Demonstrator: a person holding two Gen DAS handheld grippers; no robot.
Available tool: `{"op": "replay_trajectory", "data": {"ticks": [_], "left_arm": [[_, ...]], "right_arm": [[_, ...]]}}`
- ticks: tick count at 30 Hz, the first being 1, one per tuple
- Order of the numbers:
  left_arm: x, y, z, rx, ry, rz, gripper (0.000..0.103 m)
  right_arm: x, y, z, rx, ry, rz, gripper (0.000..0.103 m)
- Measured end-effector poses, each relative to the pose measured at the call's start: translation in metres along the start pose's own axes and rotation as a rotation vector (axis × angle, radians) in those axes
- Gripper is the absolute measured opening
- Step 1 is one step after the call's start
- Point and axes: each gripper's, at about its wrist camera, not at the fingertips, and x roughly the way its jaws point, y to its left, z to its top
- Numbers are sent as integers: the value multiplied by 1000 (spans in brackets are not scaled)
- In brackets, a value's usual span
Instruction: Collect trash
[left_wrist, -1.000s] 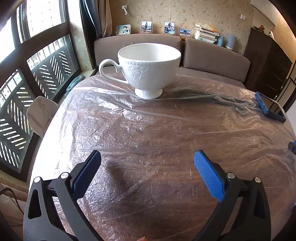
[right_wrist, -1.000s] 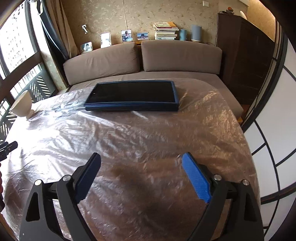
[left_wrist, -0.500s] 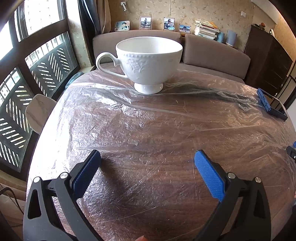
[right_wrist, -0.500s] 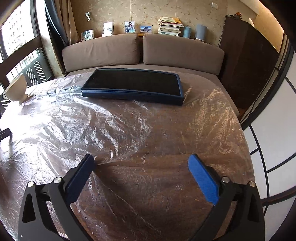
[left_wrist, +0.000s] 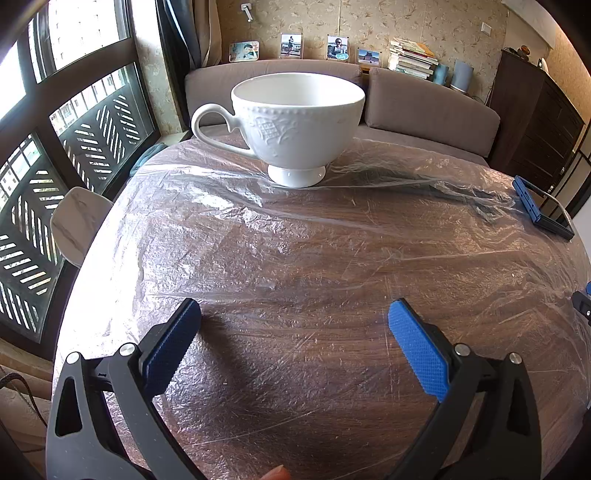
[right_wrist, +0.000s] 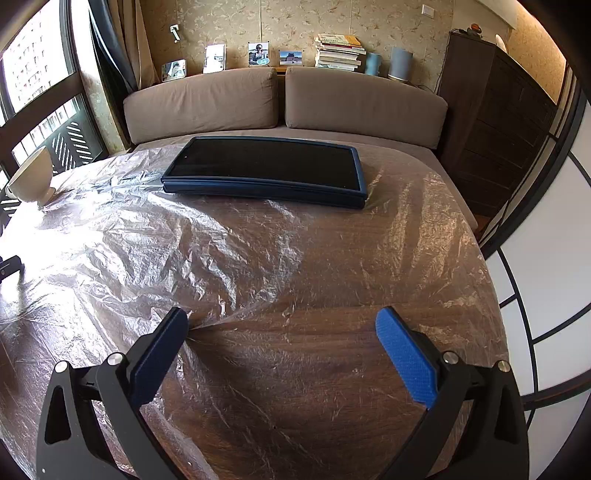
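The left gripper (left_wrist: 293, 314) hangs over a round wooden table (left_wrist: 314, 350), its jaws spread wide with nothing between them. A crinkled sheet of clear plastic film (left_wrist: 258, 229) covers the tabletop. At the far side a white footed cup (left_wrist: 295, 122) stands upright on the film, handle to the left. Near the right edge lies a dark tray with a blue rim (left_wrist: 543, 210). Behind the table runs a brown sofa (left_wrist: 432, 107), with a stack of books (left_wrist: 410, 55) and photos (left_wrist: 291, 45) on the ledge above it.
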Motion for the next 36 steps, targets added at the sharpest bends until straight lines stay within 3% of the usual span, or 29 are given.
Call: {"op": "replay_trajectory", "data": {"ticks": [36], "left_arm": [[2,-1,1,1,1,-4,102]], "right_arm": [[0,0,0,0,0,0,99]]}}
